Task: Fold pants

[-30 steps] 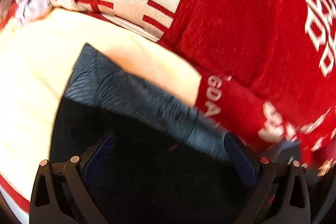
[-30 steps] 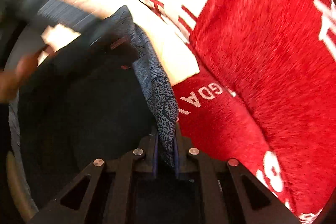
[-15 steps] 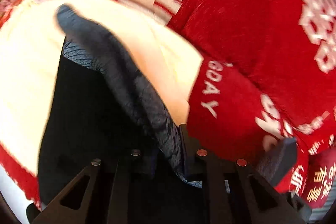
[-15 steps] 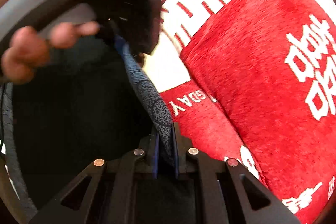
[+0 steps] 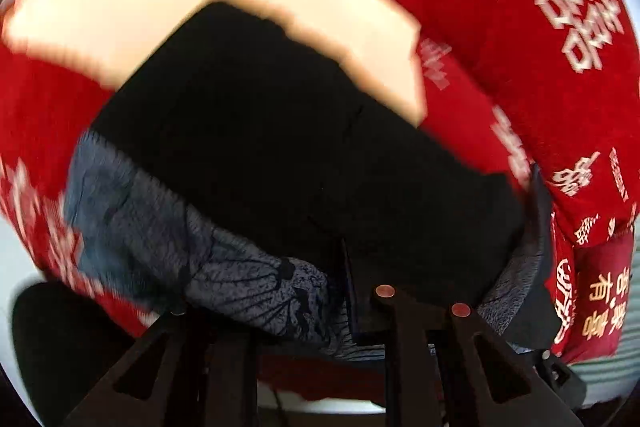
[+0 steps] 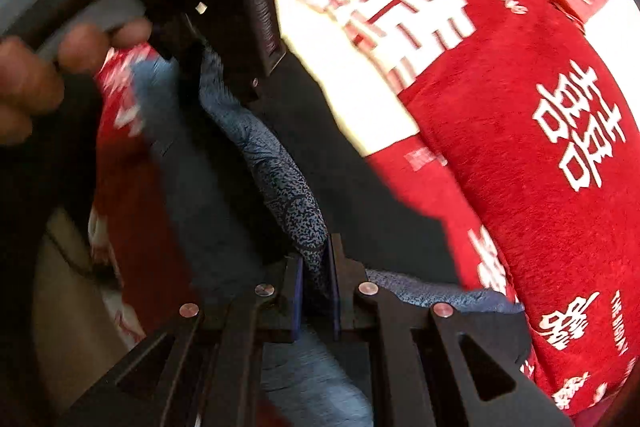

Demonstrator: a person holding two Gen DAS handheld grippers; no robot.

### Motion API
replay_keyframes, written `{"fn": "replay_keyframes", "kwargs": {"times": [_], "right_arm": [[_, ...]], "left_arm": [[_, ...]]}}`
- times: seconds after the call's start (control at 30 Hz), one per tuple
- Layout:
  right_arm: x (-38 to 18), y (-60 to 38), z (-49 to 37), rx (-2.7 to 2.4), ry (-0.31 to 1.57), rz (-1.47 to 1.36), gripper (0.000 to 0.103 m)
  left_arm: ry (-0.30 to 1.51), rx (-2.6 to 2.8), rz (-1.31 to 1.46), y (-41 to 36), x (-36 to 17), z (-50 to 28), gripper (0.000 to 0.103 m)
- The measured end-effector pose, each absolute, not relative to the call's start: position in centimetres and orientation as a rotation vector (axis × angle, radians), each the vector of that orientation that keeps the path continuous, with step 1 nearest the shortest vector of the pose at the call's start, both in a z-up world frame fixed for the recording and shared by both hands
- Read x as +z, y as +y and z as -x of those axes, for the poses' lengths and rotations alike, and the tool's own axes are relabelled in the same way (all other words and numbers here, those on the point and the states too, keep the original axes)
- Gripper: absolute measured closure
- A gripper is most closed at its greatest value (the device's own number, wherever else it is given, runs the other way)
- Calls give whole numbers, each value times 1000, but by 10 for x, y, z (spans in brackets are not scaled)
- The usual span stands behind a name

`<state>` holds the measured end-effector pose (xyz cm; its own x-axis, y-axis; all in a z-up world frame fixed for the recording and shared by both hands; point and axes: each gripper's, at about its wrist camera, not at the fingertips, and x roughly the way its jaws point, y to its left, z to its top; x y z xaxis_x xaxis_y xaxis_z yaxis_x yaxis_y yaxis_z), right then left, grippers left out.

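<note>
- Motion blur smears most of the left wrist view; the left gripper (image 5: 340, 291) is partly buried under cloth, so only one finger pad (image 5: 347, 287) shows clearly.
- In the right wrist view the person's hand (image 6: 36, 83) and the dark gripper body it holds fill the upper left, cut off by the edge.
- Half a second ago the pants' grey patterned band ran upright through the left jaws; now it lies sideways across the lower view, with the black cloth spread wide above it.
- The pants (image 5: 280, 131) are black with a blue-grey patterned waistband (image 6: 288, 195), lying over a red blanket (image 6: 540, 107) with white characters and a cream panel.
- Both grippers are clamped on that band; the right gripper (image 6: 316, 291) pinches a narrow fold between its pads.
</note>
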<state>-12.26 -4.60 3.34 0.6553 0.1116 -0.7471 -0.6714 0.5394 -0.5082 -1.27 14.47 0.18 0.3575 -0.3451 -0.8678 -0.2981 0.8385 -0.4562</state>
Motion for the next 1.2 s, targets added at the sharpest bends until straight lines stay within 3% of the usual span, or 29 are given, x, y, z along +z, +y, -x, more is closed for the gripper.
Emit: {"fn": "replay_keyframes", "kwargs": {"times": [0.07, 0.17, 0.2, 0.23, 0.3, 0.37, 0.43, 0.47, 0.67, 0.7, 0.77, 0.87, 0.93, 0.97, 1.1, 1.2], "right_arm": [[21, -44, 131, 499, 726, 950, 91], [28, -43, 139, 504, 710, 1000, 83], [33, -43, 142, 524, 717, 990, 74], [44, -47, 149, 554, 718, 958, 68], [63, -56, 151, 569, 730, 878, 68], [85, -65, 141, 561, 760, 720, 64], [104, -80, 111, 524, 797, 555, 46], [108, -85, 99, 504, 814, 500, 42], [70, -89, 34, 352, 1001, 369, 41], [59, -92, 34, 331, 1047, 369, 41], [42, -99, 43, 324, 1094, 346, 41], [50, -111, 68, 353, 1054, 343, 41], [64, -121, 68, 346, 1051, 306, 39], [73, -127, 64, 324, 1034, 282, 39], [105, -173, 7, 81, 950, 155, 14], [96, -205, -51, -135, 1037, 81, 13]], "left_arm": [[1201, -24, 655, 154, -3, 25, 70], [1202, -6, 603, 157, 6, 34, 69], [1210, 2, 581, 157, 9, 38, 69], [1213, 11, 560, 158, 13, 41, 61], [1190, 69, 507, 164, 26, 52, 47], [1132, 102, 485, 171, 41, 62, 47], [1108, 101, 490, 177, 52, 64, 47], [1097, 95, 493, 178, 55, 63, 47], [1110, 80, 412, 133, 53, 19, 47], [1129, 65, 396, 122, 47, 12, 43], [1177, 37, 349, 102, 32, 8, 27], [1187, 43, 236, 81, 11, 22, 22], [1126, 60, 185, 74, 10, 32, 5], [1123, 74, 168, 73, 8, 35, 1], [1124, 54, 232, 83, 5, 35, 1], [1099, 47, 228, 85, 6, 39, 1]]}}
